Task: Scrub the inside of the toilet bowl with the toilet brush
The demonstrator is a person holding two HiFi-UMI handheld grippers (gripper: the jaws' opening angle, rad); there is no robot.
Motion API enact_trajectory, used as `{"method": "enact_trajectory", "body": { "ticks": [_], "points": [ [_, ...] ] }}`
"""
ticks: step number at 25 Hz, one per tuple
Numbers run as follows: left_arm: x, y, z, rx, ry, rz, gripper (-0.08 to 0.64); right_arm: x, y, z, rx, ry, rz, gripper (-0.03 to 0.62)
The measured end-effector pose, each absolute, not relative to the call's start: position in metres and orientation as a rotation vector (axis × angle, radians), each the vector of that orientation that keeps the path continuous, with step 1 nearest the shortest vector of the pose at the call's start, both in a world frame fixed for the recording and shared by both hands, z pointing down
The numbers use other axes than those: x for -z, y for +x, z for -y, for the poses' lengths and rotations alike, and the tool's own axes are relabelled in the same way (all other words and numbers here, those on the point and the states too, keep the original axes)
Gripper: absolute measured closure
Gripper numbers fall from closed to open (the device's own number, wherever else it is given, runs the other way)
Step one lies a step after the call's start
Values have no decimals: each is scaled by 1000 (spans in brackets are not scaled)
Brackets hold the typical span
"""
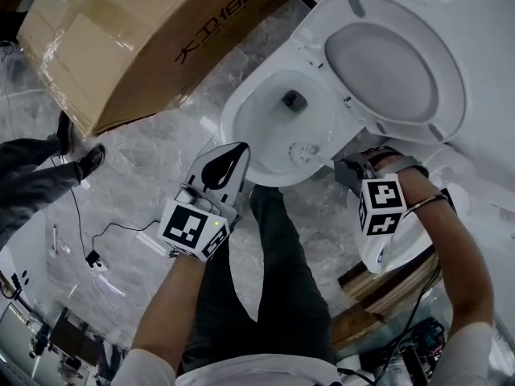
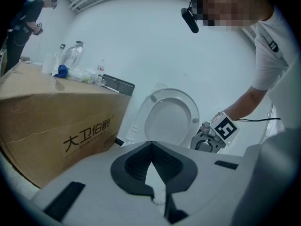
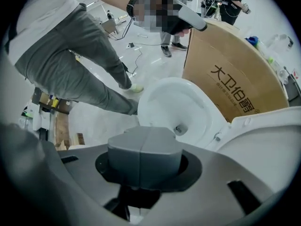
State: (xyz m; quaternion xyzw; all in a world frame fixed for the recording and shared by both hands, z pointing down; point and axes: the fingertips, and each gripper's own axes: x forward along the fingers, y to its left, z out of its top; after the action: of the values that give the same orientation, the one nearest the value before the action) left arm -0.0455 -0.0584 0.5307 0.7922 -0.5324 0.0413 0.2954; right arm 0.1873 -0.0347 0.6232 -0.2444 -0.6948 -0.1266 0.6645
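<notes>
Staged test room, not a household bathroom: toilet (image 1: 233, 111) on open marble-pattern floor (image 1: 169, 163), large cardboard box (image 1: 137, 39) alongside, loose cables (image 3: 136, 45), bystanders (image 3: 229, 1).

The toilet bowl (image 1: 278, 127) stands on the floor (image 1: 161, 183), and all places here are given from it. Behind the toilet bowl its lid (image 1: 394, 67) stands raised. To the left of the bowl lies a cardboard box (image 1: 137, 39), close beside the rim, and bottles (image 2: 70, 65) stand on top of this box. The left tool (image 1: 225, 167) is just before the bowl's near rim, on its left part. The right tool (image 1: 348, 171) is just beside the bowl on the right. The person's leg (image 1: 282, 272) stands before the bowl, between the two tools. Farther left, well apart from the bowl, a second person's shoes (image 1: 80, 155) are on the floor, and cables (image 1: 96, 248) lie before them.
</notes>
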Motion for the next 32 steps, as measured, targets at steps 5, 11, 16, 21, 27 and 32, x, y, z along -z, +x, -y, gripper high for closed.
{"method": "enact_trajectory", "body": {
  "ticks": [5, 11, 16, 21, 27, 32],
  "points": [
    [-531, -47, 60, -94, 2097, 1425, 552, -621, 190, 55, 351, -553, 1500, 437],
    [-531, -50, 64, -82, 2089, 1431, 552, -623, 193, 74, 414, -550, 1435, 437],
    [-534, -54, 65, -78, 2079, 1435, 552, -623, 196, 92, 461, -515, 1394, 437],
    [-533, -57, 66, -76, 2081, 1422, 552, -619, 195, 91, 553, -490, 1393, 437],
    [-531, -63, 67, -68, 2095, 1417, 552, -619, 184, 101, 711, -482, 1310, 437],
    [-527, -70, 61, -61, 2111, 1417, 552, -622, 173, 113, 781, -424, 1292, 439]
  ]
}}
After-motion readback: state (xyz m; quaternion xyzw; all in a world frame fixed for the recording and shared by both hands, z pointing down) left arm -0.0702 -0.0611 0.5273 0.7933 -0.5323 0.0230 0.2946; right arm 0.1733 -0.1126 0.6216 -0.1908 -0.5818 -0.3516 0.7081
